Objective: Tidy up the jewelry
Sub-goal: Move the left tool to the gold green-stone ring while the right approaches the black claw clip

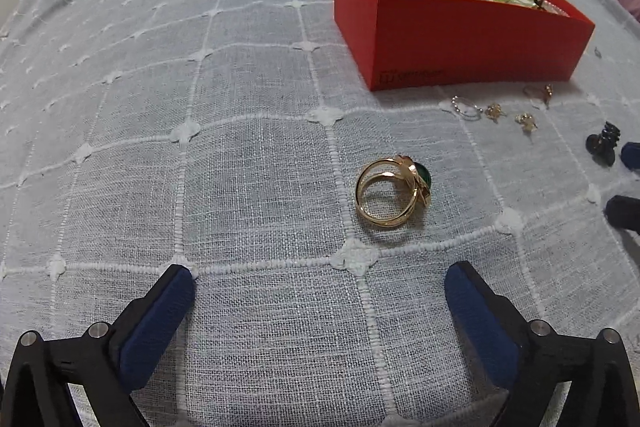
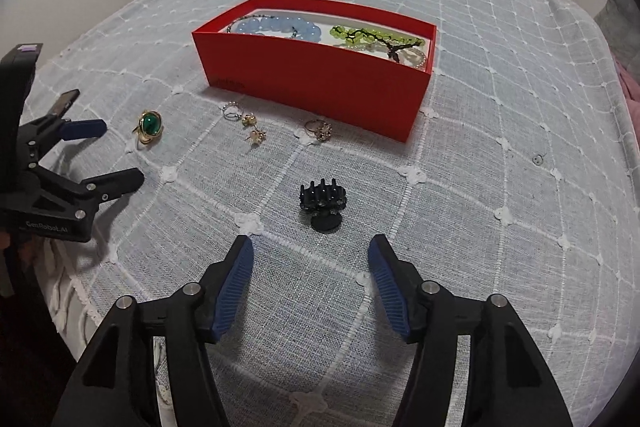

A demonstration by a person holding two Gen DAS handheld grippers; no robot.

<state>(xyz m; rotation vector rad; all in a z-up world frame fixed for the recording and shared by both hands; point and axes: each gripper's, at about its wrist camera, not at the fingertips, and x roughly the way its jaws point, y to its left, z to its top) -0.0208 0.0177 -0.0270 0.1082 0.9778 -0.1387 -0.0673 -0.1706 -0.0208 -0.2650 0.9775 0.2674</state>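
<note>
Left wrist view has your left gripper [image 1: 320, 291] spread wide with nothing in it, low over the bedspread [image 1: 240, 187], and the gold ring [image 1: 390, 197] with the green stone sits just ahead at about 1 o'clock, well short of the red box [image 1: 460, 43]. It's probably light, hard and slippery, so I'd pinch across the band, not the stone. Your right gripper [image 2: 311, 259] is also gaping and holding nothing, aimed at the black hair claw [image 2: 323, 203] at 12 o'clock.

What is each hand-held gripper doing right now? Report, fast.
Left hand-held gripper: open, empty, facing the gold ring with green stone.
Right hand-held gripper: open, empty, facing the small black claw hair clip.
</note>
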